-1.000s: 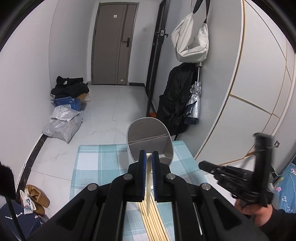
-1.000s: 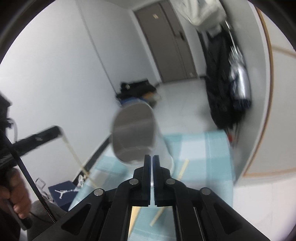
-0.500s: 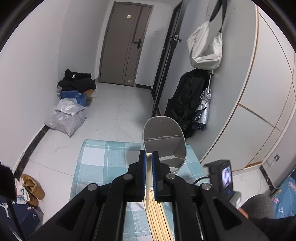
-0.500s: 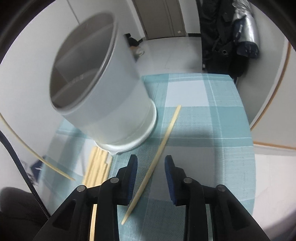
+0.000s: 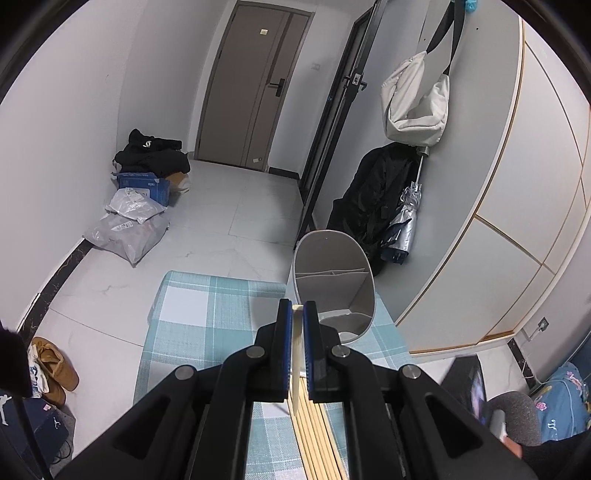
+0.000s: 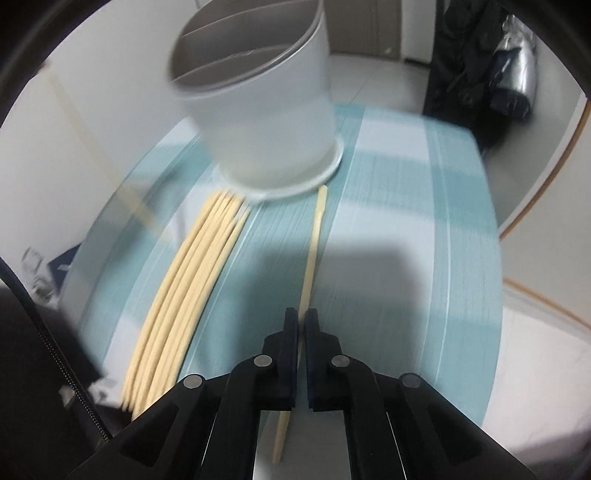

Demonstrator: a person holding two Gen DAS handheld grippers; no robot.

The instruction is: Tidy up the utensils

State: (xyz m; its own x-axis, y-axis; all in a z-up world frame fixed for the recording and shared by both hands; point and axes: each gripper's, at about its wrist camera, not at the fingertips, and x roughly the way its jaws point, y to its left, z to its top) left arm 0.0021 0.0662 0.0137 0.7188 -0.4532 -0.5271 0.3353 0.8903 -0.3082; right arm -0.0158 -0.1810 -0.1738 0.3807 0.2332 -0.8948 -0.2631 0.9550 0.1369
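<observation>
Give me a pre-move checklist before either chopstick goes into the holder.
1. Left gripper jaws shut on its chopstick: ok.
2. Right gripper jaws shut on the single chopstick: cannot tell, blurred.
3. Holder upright on the checked cloth: ok.
4. Holder compartments free of utensils: ok as far as visible.
5. Chopstick bundle clear of the right gripper: ok.

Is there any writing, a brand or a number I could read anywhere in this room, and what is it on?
No text here can be read.
Blue box on the floor: white print, too small to read.
Grey parcel bags: printed labels, too small to read.
Door sticker: too small to read.
Right wrist view: blurred, no text visible.
</observation>
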